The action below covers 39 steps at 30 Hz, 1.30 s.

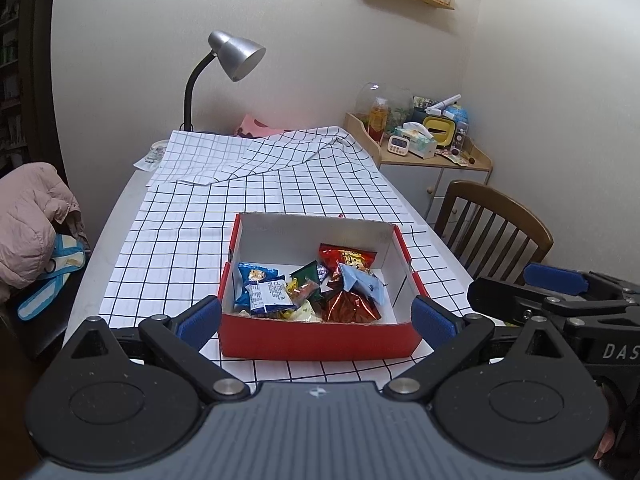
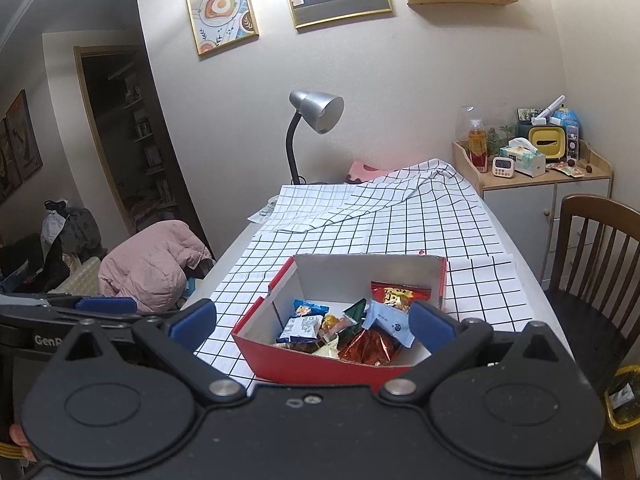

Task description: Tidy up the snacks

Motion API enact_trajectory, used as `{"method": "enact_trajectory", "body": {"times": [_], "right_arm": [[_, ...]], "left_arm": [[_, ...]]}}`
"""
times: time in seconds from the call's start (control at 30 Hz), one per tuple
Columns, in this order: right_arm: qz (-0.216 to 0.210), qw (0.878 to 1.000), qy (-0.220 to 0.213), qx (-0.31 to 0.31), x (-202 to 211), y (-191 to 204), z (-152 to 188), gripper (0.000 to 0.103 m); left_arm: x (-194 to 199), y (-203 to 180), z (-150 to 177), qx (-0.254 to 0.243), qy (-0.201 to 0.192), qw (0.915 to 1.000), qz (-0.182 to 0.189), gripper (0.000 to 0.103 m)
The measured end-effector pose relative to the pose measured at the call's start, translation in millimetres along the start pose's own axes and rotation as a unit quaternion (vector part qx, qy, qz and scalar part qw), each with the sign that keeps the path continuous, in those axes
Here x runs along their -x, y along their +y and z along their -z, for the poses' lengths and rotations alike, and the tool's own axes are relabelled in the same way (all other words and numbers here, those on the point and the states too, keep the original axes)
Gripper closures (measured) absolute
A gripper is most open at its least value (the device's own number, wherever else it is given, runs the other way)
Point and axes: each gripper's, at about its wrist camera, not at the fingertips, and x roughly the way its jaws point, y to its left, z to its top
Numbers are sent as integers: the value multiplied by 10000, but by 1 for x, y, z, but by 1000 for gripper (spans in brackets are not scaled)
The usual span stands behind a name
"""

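A red cardboard box (image 1: pixel 316 338) with white inner walls sits on the checked tablecloth (image 1: pixel 280 192) near the table's front edge. Inside lie several snack packets: a blue packet (image 1: pixel 260 290), a red-orange bag (image 1: pixel 347 258), a pale blue sachet (image 1: pixel 362 282) and a shiny red foil bag (image 1: pixel 348 306). My left gripper (image 1: pixel 316 318) is open, its blue pads either side of the box's near wall, holding nothing. The right gripper (image 2: pixel 312 320) is open too, just short of the box (image 2: pixel 304 368), empty. The right gripper also shows at the left wrist view's right edge (image 1: pixel 560 292).
A silver desk lamp (image 1: pixel 236 54) stands at the table's far end beside a folded-over part of the cloth. A wooden chair (image 1: pixel 496 224) is on the right, a pink jacket (image 1: pixel 32 216) on a seat at the left. A cluttered side cabinet (image 1: pixel 424 148) fills the far right corner.
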Motion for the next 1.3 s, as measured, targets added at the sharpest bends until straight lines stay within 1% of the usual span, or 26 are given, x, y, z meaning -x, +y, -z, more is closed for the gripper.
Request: {"method": "enact_trajectory", "body": {"times": [0.07,0.3,0.7,1.03,1.3], "right_arm": [[57,10000,29,-15,-3,-2,0,0],[12,10000,67,-7,-11,-5,-4,0],[11,9999,118,96,-12,-4,-4,0],[71,9998,198,13,-12,-1,1,0],[224,9995,203,-115,-2,7,11,0]], "left_arm": [[-1,0,0,-12,-13,10000,-34,1],[-3,2,-1,26,-25,9999,-103,1],[-4,2,0,106,6,9998,-170,1],[-6,5,4,153,99,9997,-142,1],[-1,10,11,127,204,9997,10,1]]}}
